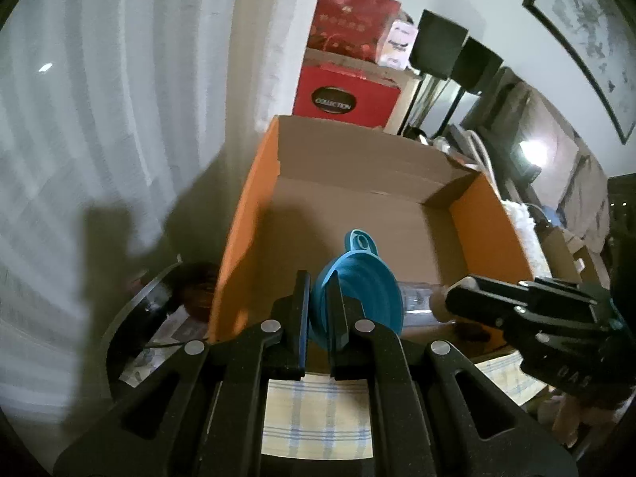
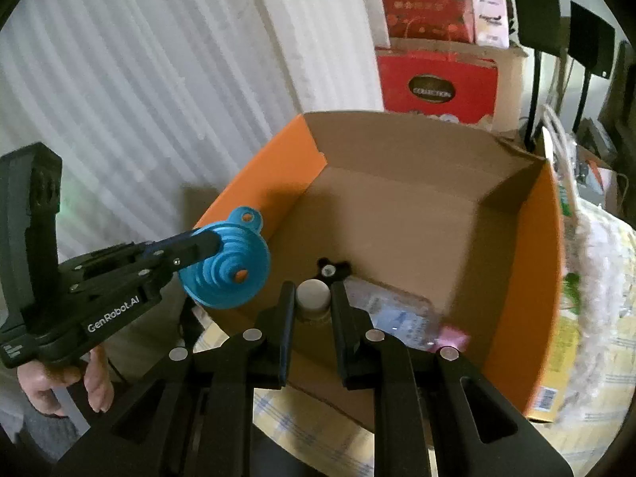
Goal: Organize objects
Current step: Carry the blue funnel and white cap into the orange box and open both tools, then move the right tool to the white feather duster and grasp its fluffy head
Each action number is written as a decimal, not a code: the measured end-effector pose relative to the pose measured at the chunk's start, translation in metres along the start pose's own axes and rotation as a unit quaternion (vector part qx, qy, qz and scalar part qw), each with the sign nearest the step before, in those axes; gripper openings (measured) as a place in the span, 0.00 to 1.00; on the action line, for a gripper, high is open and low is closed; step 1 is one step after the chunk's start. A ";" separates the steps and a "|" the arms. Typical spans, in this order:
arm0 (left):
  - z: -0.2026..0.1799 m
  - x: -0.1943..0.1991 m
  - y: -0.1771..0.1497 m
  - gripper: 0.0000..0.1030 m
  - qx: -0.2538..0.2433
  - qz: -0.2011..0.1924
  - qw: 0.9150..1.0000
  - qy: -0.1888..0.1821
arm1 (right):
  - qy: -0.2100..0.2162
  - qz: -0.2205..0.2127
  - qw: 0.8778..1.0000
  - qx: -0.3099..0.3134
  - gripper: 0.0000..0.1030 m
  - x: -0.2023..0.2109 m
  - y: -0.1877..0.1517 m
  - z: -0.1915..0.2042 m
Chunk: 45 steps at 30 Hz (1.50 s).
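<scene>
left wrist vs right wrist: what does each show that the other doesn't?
Left wrist only: a dark round tray beside the box and a framed picture on the wall.
Right wrist only: the bottle's cap end-on, its label, and the hand holding the left claw.
Both: the blue funnel gripped by the left claw, the bottle in the right claw, the orange box, red boxes.

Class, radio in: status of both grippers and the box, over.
Left gripper shut on blue collapsible funnel, over box's near-left corner. Right gripper shut on clear bottle's cap, bottle inside orange cardboard box. Nothing blocking.
</scene>
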<state>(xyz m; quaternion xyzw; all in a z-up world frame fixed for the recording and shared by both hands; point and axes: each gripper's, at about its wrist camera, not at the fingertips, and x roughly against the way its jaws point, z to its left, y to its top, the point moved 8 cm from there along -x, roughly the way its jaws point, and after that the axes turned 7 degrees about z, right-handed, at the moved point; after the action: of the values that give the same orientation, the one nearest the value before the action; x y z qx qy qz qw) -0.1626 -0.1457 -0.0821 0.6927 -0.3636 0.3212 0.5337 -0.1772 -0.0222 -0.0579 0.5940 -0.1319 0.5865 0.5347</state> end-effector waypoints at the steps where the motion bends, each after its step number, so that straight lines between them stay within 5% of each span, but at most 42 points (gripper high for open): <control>1: 0.002 -0.002 0.000 0.06 0.001 0.002 1.000 0.002 | 0.001 0.004 1.000 0.000 0.16 -0.006 0.001 0.003; 11: 0.014 -0.018 -0.007 0.09 0.006 0.031 0.999 0.018 | 0.025 0.034 0.999 -0.004 0.16 -0.045 -0.003 0.014; 21: 0.002 -0.005 -0.002 0.44 0.006 0.016 1.000 0.009 | 0.009 0.027 1.000 -0.009 0.27 -0.035 -0.009 0.009; 24: -0.007 0.000 0.001 0.57 0.003 0.008 1.000 0.004 | -0.005 0.012 1.000 -0.014 0.36 -0.019 -0.008 0.001; 28: -0.017 0.004 0.003 0.63 -0.006 0.004 1.000 0.004 | -0.019 -0.008 1.000 -0.019 0.47 0.007 -0.009 -0.011; 30: -0.023 0.004 0.003 0.65 -0.011 0.004 1.000 0.005 | -0.031 -0.015 0.999 -0.021 0.60 0.019 -0.010 -0.019; 32: -0.030 0.004 0.003 0.66 -0.016 0.004 1.000 0.003 | -0.044 -0.023 0.998 -0.025 0.84 0.030 -0.011 -0.027; 37: -0.048 0.005 0.002 0.67 -0.032 0.006 0.999 -0.001 | -0.061 -0.041 0.997 -0.032 0.84 0.059 -0.017 -0.047; 41: -0.064 0.010 0.003 0.98 -0.037 -0.005 0.999 -0.014 | -0.069 -0.047 0.996 -0.043 0.85 0.072 -0.023 -0.062; 45: -0.079 0.013 0.005 0.99 -0.046 -0.007 0.999 -0.026 | -0.079 -0.052 0.994 -0.053 0.85 0.084 -0.031 -0.078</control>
<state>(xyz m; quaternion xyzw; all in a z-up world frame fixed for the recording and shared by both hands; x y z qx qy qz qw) -0.1645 -0.0713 -0.0515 0.6782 -0.3865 0.2826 0.5575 -0.1729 0.0918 -0.0225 0.6150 -0.1735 0.5016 0.5832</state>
